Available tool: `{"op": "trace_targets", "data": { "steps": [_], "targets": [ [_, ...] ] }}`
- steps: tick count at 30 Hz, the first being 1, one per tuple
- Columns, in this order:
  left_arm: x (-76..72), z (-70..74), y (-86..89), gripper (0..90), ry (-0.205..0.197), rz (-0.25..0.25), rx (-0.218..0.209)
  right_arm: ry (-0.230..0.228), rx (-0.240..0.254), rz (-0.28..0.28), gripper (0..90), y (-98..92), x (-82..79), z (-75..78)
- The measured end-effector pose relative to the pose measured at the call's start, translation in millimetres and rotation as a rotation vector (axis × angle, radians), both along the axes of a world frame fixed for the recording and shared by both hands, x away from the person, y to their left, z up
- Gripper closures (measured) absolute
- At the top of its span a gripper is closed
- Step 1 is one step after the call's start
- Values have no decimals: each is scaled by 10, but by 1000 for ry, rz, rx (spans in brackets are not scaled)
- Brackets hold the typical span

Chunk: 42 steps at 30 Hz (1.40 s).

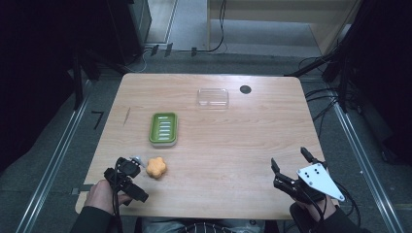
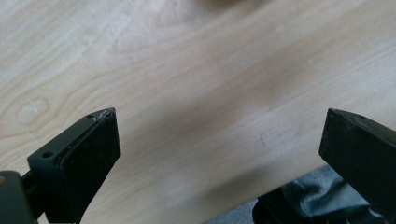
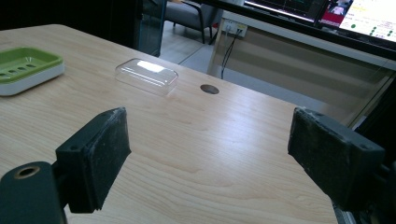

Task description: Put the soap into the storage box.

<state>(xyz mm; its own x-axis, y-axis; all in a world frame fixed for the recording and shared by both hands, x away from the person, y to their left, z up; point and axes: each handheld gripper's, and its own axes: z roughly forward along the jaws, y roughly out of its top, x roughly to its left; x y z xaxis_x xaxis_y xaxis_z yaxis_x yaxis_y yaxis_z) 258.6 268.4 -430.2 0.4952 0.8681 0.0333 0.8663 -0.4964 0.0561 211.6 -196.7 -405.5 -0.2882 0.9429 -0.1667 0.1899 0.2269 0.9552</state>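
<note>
Lit evenly from overhead; pale wooden table [image 1: 233, 145] bright, surroundings dark. Soft glare on clear plastic lid [image 3: 146, 76]. Slightly blurred up close in left gripper view.

No legible text, label, brand or number on the table [image 1: 218, 145], the green soap dish [image 1: 163, 128], the clear lid [image 1: 213, 97] or the orange flower-shaped soap [image 1: 156, 167]; nothing printed on the grey plate of the right gripper [image 1: 291, 167], only small holes; monitor screens [image 3: 369, 16] at the top right of the right gripper view carrying coloured panels, dots and rows of writing, all too small and blurred to read; bare wood grain and plain black jaws in the left gripper view, without markings.
</note>
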Motion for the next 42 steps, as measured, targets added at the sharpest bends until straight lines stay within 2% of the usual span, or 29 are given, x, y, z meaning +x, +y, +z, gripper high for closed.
{"op": "trace_targets", "data": {
  "steps": [8, 21, 26, 33, 36, 42],
  "targets": [
    [109, 32, -58, 0, -21, 3, -12, 3, 12, -8, 134, -15, -15, -1],
    [250, 26, -180, 0, -18, -6, -34, 2, 5, -6, 134, -15, -10, -1],
    [307, 7, -227, 0, -28, 4, -43, 0, 3, -6, 134, -16, -6, -2],
    [395, -36, -275, 0, -20, 20, -45, 2, 2, -4, 134, -15, -5, -2],
    [431, -44, -298, 21, -25, 20, -48, 4, 3, -4, 134, -14, -4, -3],
    [500, -69, -331, 121, -33, 19, -45, 5, 2, -5, 134, -13, -4, -3]
  ]
}}
